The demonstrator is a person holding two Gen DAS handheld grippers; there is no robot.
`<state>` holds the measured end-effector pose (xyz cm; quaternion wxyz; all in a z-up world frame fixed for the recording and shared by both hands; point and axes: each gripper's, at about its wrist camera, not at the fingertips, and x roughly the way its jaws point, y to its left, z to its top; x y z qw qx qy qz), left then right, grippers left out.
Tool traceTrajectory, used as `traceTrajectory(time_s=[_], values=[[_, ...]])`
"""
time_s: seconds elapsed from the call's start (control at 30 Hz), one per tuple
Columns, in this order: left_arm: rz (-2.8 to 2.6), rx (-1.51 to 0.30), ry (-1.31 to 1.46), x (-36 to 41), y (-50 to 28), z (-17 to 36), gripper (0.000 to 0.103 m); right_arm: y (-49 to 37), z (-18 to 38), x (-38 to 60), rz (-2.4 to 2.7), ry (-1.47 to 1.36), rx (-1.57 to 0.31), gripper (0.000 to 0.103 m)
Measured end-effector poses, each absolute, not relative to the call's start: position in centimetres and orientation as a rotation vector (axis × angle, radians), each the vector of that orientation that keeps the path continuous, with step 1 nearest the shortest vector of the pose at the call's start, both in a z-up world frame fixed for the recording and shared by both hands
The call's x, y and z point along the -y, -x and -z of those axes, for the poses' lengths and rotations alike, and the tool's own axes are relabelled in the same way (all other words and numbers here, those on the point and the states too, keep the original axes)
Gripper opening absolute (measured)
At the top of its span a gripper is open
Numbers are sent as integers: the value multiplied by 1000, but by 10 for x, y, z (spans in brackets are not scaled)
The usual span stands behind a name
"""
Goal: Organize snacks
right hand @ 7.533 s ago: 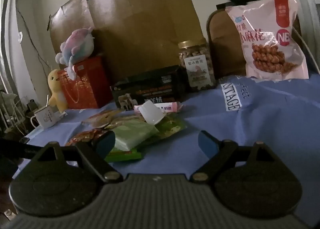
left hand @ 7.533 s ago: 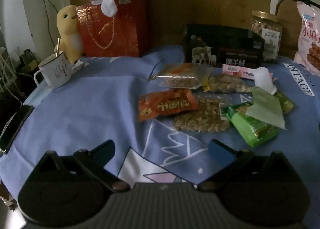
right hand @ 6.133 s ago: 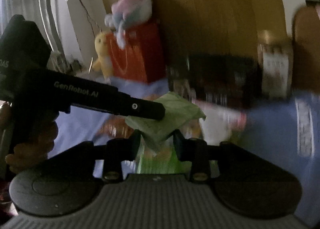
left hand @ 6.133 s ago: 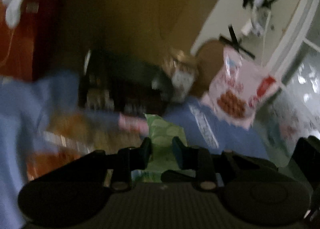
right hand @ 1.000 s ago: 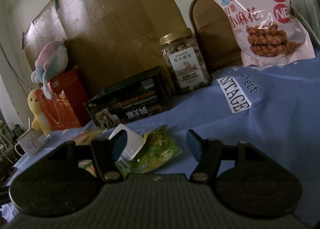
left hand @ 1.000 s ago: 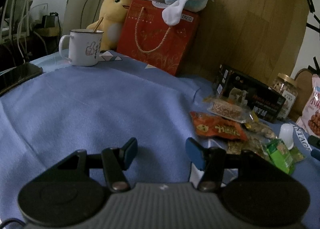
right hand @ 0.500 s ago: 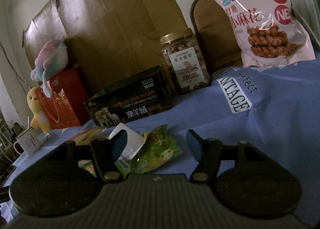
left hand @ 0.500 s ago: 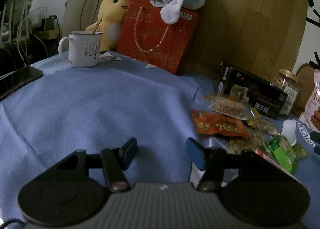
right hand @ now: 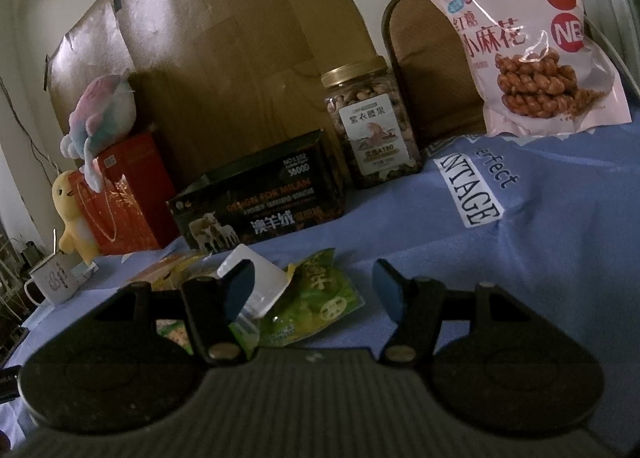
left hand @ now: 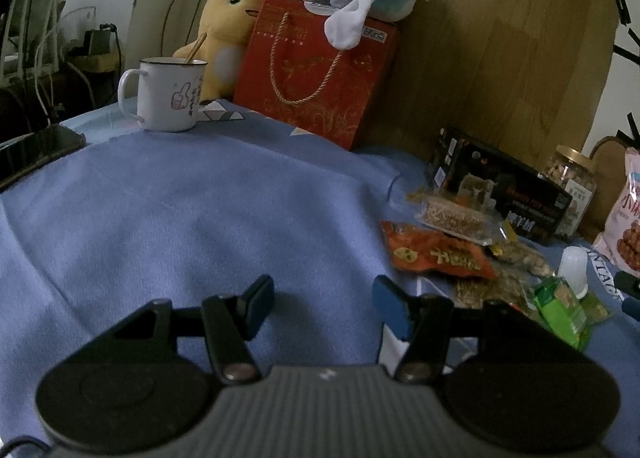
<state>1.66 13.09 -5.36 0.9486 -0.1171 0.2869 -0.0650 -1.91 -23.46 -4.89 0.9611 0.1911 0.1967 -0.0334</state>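
Both tongs stand apart with nothing between their pads: the left tongs (left hand: 322, 304) hover over bare blue cloth (left hand: 180, 217), the right tongs (right hand: 314, 288) hang just above the near edge of the snack heap. In the left view the loose snacks bunch together at about three o'clock: an orange packet (left hand: 438, 256), a clear-wrapped cereal bar (left hand: 452, 215) beyond it, and a green packet (left hand: 564, 308) with a small white cup (left hand: 573, 270) close by. In the right view a green pouch (right hand: 320, 304) lies between the pads' line of sight, partly under a white wrapper (right hand: 264, 284). Larger goods lean along the back at twelve o'clock, seemingly already parked: a black box (right hand: 260, 203), a nut jar (right hand: 372, 121) and a pink twist bag (right hand: 536, 41). Open cloth on the left probably serves as sorting room, with the right tongs best placed for the next pick.
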Motion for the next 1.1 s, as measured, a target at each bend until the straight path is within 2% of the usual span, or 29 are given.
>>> traceTrajectory(time_s=[0.5, 0.7, 0.9, 1.1], values=[[145, -585, 249, -133, -16, 53, 59, 17, 47, 231, 90, -350, -418, 67], [144, -587, 233, -129, -17, 53, 63, 40, 26, 238, -33, -352, -379, 67], [156, -592, 214, -125, -19, 52, 70, 63, 21, 251, -317, -326, -495, 67], [155, -596, 202, -123, -20, 52, 70, 70, 37, 232, -495, -195, -662, 67]])
